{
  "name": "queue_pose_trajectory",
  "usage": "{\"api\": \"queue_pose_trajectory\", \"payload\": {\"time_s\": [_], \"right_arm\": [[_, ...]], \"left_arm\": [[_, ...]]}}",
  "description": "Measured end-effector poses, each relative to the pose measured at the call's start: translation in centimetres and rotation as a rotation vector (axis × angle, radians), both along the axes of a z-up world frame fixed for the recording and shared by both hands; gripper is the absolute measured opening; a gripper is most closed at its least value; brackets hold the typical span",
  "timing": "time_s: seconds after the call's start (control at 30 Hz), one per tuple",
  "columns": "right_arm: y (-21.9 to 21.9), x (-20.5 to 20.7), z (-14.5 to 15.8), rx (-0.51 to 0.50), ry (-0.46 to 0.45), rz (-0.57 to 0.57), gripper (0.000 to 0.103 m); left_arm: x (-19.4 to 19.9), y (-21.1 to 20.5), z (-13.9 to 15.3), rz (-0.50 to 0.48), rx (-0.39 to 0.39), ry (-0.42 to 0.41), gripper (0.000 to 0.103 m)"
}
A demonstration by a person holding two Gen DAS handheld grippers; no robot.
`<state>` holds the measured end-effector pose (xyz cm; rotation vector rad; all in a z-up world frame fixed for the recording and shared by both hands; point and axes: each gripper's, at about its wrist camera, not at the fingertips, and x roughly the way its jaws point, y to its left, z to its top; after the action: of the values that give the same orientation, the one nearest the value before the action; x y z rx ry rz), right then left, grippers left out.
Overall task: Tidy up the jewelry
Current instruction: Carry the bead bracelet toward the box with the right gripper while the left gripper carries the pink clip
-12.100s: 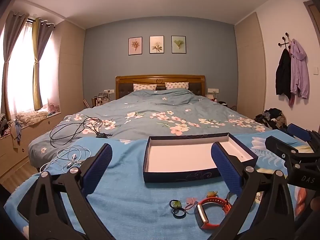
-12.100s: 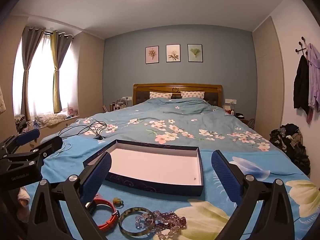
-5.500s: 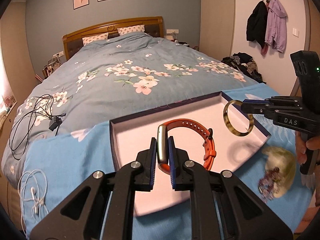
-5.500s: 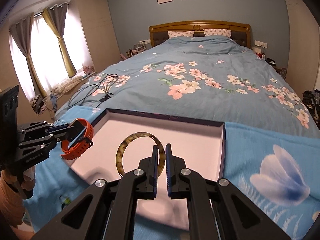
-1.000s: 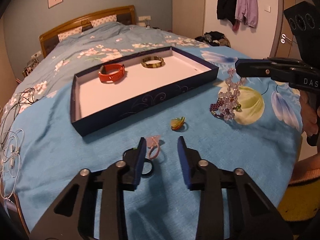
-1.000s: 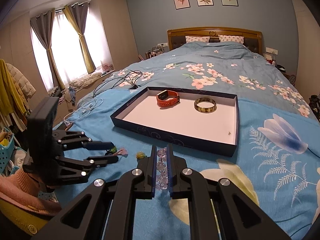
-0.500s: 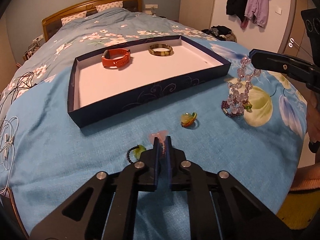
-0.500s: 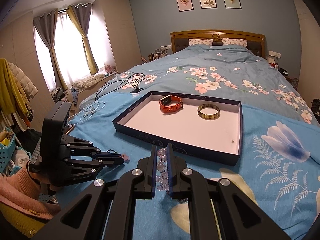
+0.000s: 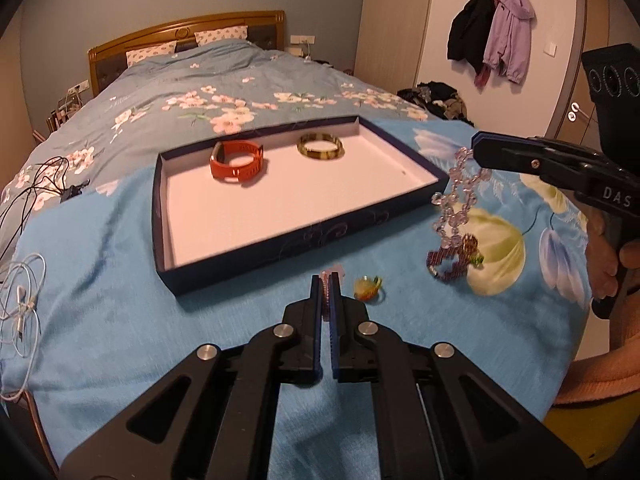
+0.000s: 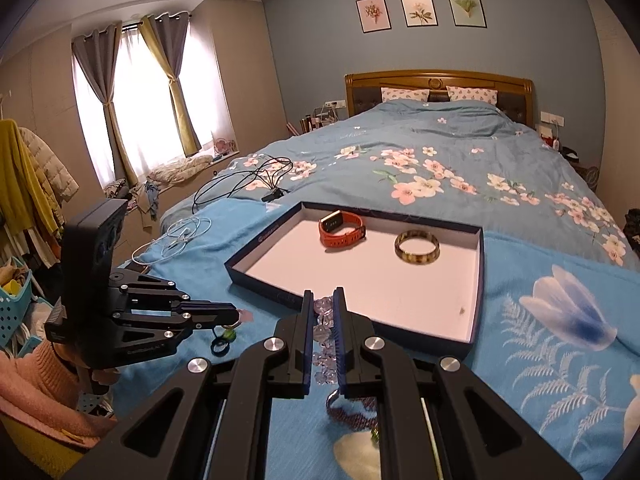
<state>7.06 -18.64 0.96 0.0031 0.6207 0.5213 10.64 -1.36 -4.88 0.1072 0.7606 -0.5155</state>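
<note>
Jewelry goes two pieces at a time: the left gripper (image 9: pixel 327 298), jaws open a second ago, has clamped a small pink piece (image 9: pixel 329 280) near the tray (image 9: pixel 280 240), while the right gripper (image 10: pixel 322 320) holds a bead strand (image 9: pixel 456 208), both seemingly tray-bound

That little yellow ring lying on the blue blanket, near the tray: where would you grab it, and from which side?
Probably by the thin dark band, coming from above. The yellow ring lies loose on the blue blanket, its band resting on the cloth beside the bulky yellow top. The pads could straddle the band; the rounded top looks likelier to slip. Both grippers are busy now: the left gripper pinches a pink piece, the right gripper a bead string.
</note>
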Motion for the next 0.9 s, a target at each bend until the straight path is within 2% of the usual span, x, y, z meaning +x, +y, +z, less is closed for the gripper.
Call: {"api": "queue_pose_trajectory", "payload": {"time_s": [0.47,0.9], "right_arm": [[-0.3,4.1,2.3,0.006,-0.047,-0.010,0.008],[0.3,8.8,1.3,0.005,-0.012,-0.030,0.008]], "left_arm": [[2.6,0.3,3.3,0.018,-0.006,-0.080,0.004],[6.8,0.4,3.5,0.050,0.003,-0.067,0.004]]}}
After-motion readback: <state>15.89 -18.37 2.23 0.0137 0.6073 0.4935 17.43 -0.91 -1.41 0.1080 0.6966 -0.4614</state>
